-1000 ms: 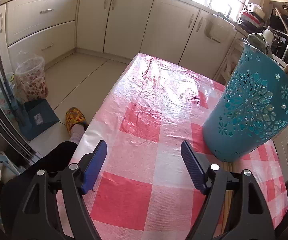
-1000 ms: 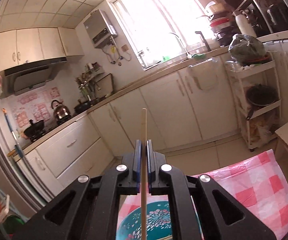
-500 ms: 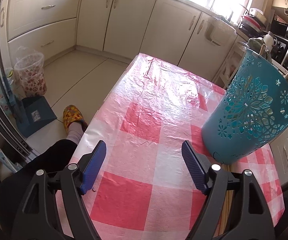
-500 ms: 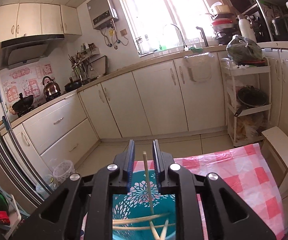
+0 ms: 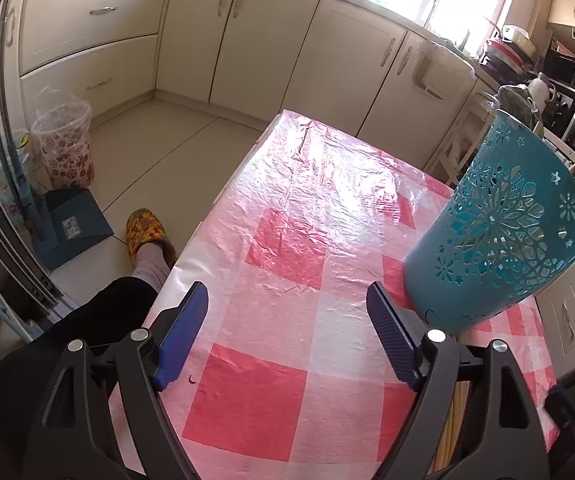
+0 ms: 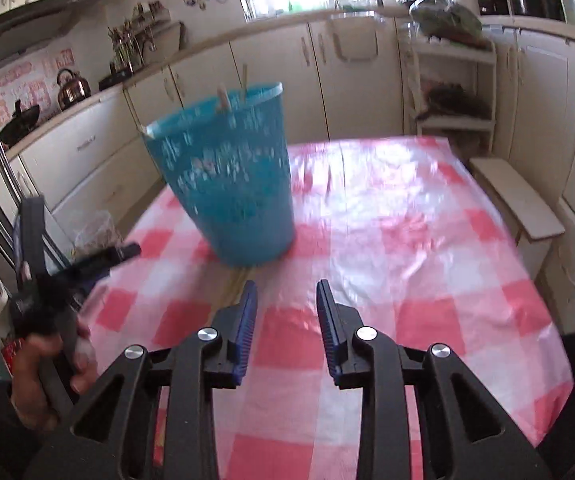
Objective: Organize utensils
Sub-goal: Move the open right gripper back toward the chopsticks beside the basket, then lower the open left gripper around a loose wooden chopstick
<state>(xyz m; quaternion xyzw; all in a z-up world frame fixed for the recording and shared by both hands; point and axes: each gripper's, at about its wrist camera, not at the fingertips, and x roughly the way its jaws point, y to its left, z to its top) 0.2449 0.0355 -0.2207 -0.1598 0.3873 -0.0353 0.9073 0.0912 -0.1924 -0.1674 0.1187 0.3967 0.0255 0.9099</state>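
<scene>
Teal basket [image 6: 231, 184] (chopsticks [image 6: 222, 98] inside) stands on the table; both tongs [image 5: 287, 328] [image 6: 285, 308] gape, gripping nothing

A table [image 5: 287, 264] covered by a red-and-white checked cloth under clear plastic film carries a teal perforated utensil basket [image 5: 495, 240] [image 6: 231, 184]. Pale wooden chopsticks [image 5: 453, 428] lie flat on the cloth just beside the basket's base.

The holder [image 6: 231, 188] stands on the table [image 6: 407, 240], toward its left side in the right wrist view, with utensil tips [image 6: 223, 98] sticking up out of it. Chopsticks [image 5: 457, 424] lie on the table just before the holder's base. Cabinets [image 6: 351, 80] run behind the table, and a shelf rack [image 6: 453, 88] stands behind its right corner.
</scene>
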